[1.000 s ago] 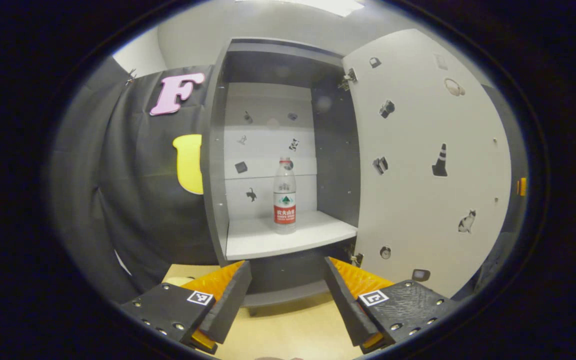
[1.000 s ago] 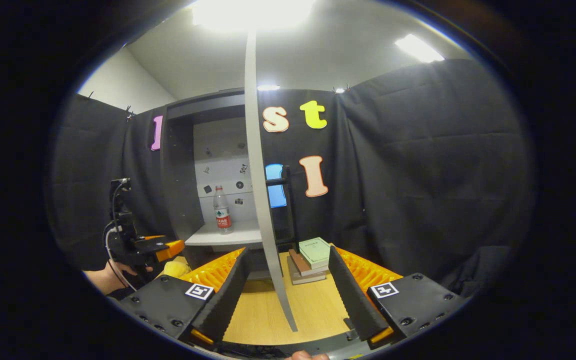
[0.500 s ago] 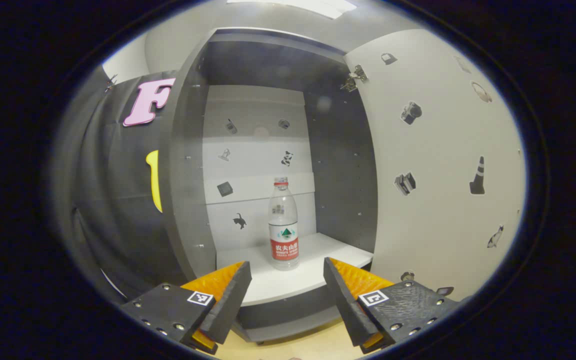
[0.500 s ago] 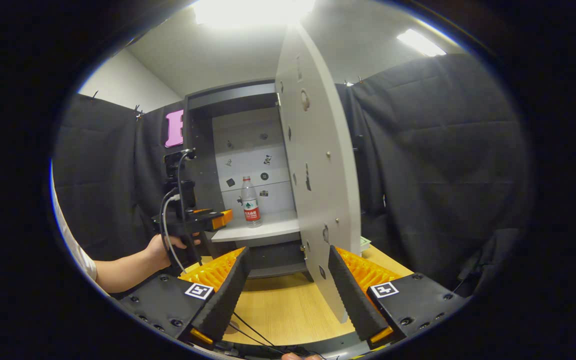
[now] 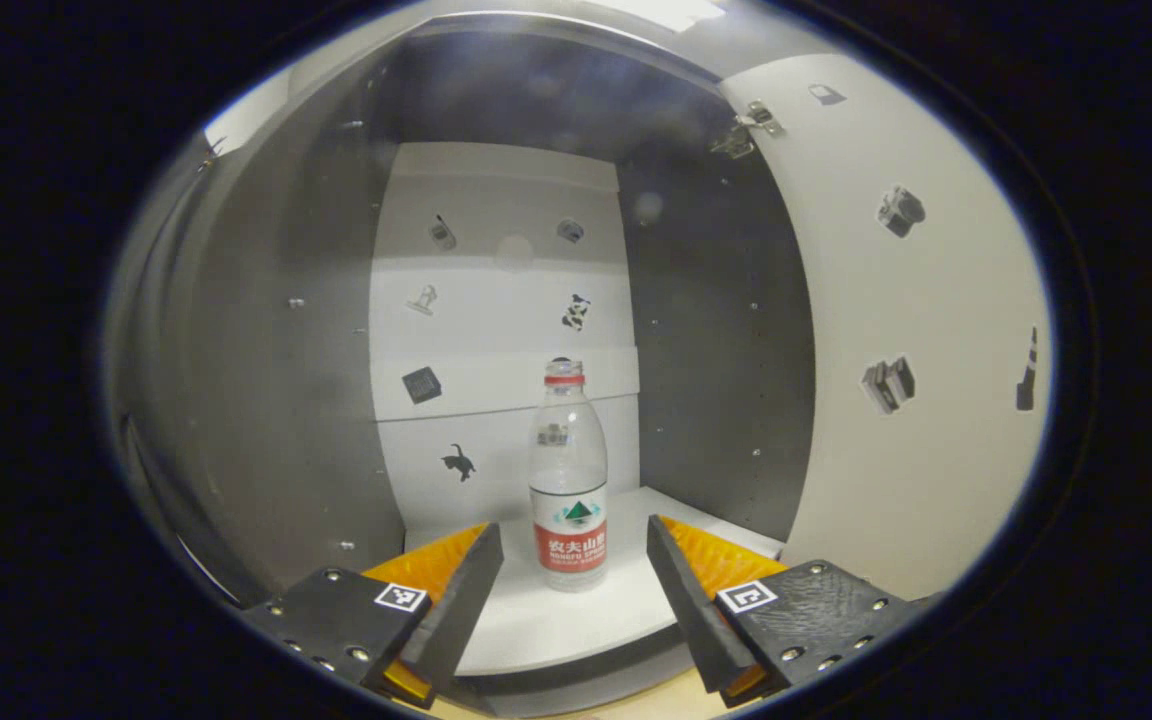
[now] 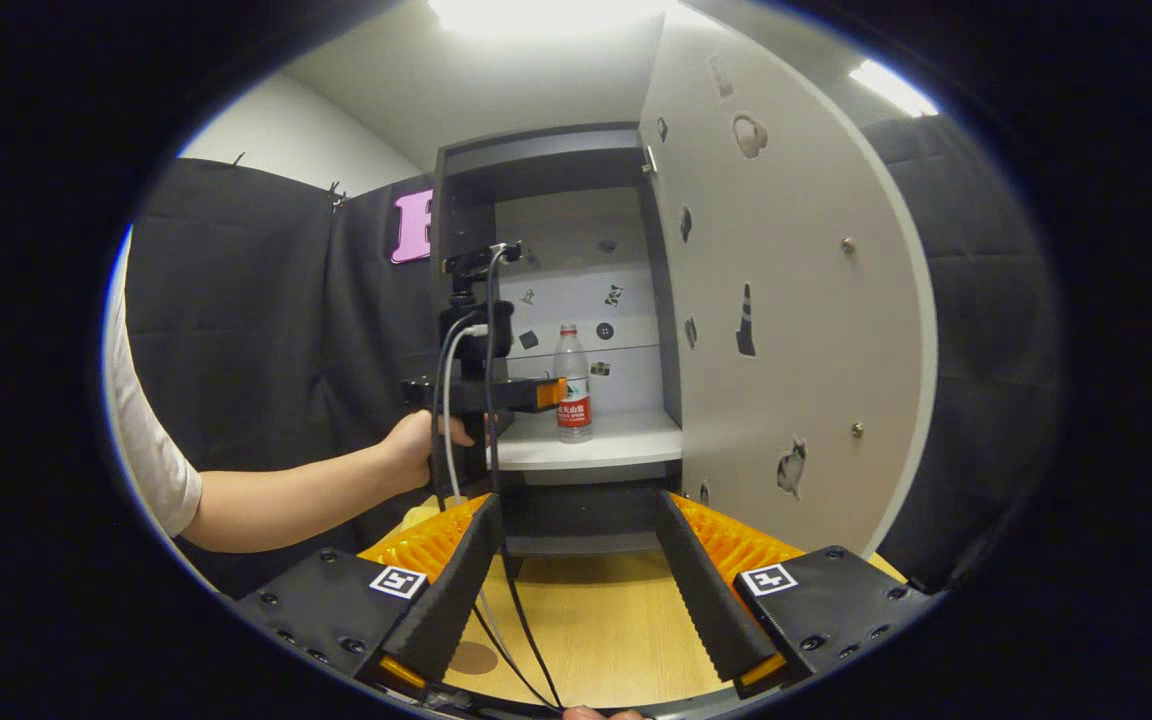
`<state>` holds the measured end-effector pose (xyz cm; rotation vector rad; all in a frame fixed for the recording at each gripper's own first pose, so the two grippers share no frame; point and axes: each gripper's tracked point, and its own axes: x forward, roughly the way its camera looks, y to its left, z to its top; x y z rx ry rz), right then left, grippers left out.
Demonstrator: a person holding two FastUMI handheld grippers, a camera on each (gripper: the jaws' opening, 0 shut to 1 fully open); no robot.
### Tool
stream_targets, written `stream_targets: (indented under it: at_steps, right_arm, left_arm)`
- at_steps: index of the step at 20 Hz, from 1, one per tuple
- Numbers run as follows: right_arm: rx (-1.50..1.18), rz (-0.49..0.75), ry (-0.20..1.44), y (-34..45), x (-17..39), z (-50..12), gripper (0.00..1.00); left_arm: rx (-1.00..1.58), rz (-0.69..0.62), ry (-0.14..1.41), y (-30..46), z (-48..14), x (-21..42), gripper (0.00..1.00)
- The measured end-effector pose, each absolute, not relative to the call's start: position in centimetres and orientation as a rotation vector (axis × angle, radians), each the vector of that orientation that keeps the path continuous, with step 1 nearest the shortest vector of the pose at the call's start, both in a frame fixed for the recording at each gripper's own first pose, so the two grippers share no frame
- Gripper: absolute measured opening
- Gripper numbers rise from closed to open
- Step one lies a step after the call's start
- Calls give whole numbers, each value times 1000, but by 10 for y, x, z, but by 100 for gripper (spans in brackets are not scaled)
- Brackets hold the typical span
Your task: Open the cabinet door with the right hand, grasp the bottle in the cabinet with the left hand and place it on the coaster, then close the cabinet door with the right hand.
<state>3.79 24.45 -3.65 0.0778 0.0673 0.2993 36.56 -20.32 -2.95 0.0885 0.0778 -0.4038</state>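
- At lower centre of the left gripper view: bottle (image 5: 568,480) upright on the white cabinet shelf (image 5: 576,620), just beyond and between the tips of the left gripper (image 5: 568,585), spread wide, apart from it.
- To the right: cabinet door (image 5: 926,330) swung open, stickers on it.
- At bottom of the right gripper view: right gripper (image 6: 576,590) spread, empty, over the wooden surface (image 6: 586,630); cables across it; round coaster (image 6: 473,657) at lower left.
- Left of centre there: hand (image 6: 414,445) holding the left gripper at the cabinet mouth.

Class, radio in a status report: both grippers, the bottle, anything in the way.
Left gripper open, lined up short of bottle. Right gripper open, empty, over the table. Bottle upright on cabinet shelf, cabinet door open. Path unobstructed.
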Motion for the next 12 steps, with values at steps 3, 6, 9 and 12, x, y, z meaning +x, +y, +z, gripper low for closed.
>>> stream_targets:
  at_steps: [3,6,9,12]
  right_arm:
    - [54,341,62,255,53,-41,98]
    - [54,370,61,259,66,-44,98]
    - [49,379,83,257,81,-49,98]
    - [50,394,93,259,82,-53,98]
  left_arm:
    - [61,-401,82,-210,-32,389,89]
    - [59,-393,98,-218,-38,411,87]
    - [25,-400,124,-225,-45,426,87]
    - [-9,-396,144,-229,-51,442,89]
